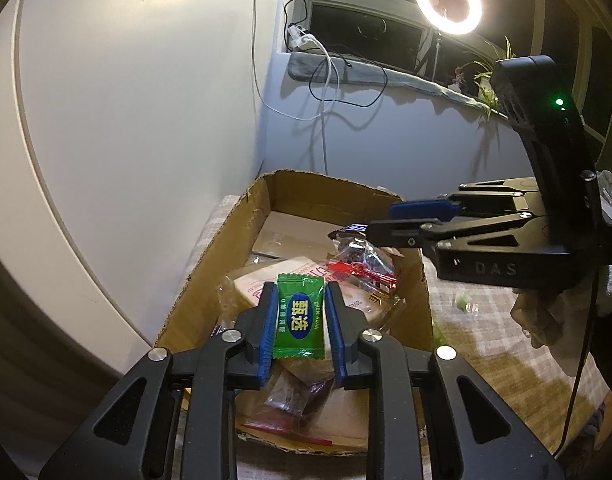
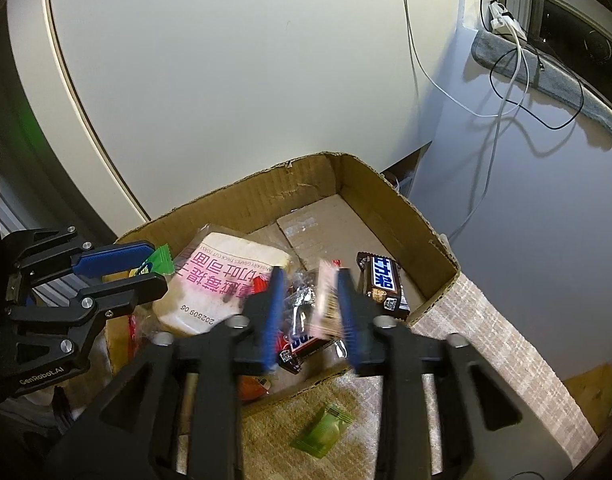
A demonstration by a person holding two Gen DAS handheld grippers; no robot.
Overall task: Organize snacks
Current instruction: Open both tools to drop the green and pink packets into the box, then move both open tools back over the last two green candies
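Observation:
My left gripper (image 1: 299,292) is shut on a green candy (image 1: 300,317) and holds it over the open cardboard box (image 1: 221,248). It also shows in the right wrist view (image 2: 145,264), with the green candy (image 2: 157,262) between its fingers. My right gripper (image 2: 312,276) hangs over the box (image 2: 422,228), jaws apart, with a blurred pink-and-brown snack packet (image 2: 326,300) between them; whether it is gripped is unclear. In the left wrist view the right gripper (image 1: 382,220) reaches in from the right. The box holds a bread pack (image 2: 221,280), a Snickers bar (image 2: 384,280) and other wrapped snacks.
A green candy (image 2: 324,430) lies on the checked tablecloth (image 2: 486,328) in front of the box. Another small green sweet (image 1: 464,302) lies right of the box. A white wall stands behind, with cables, a windowsill and a ring light (image 1: 448,2).

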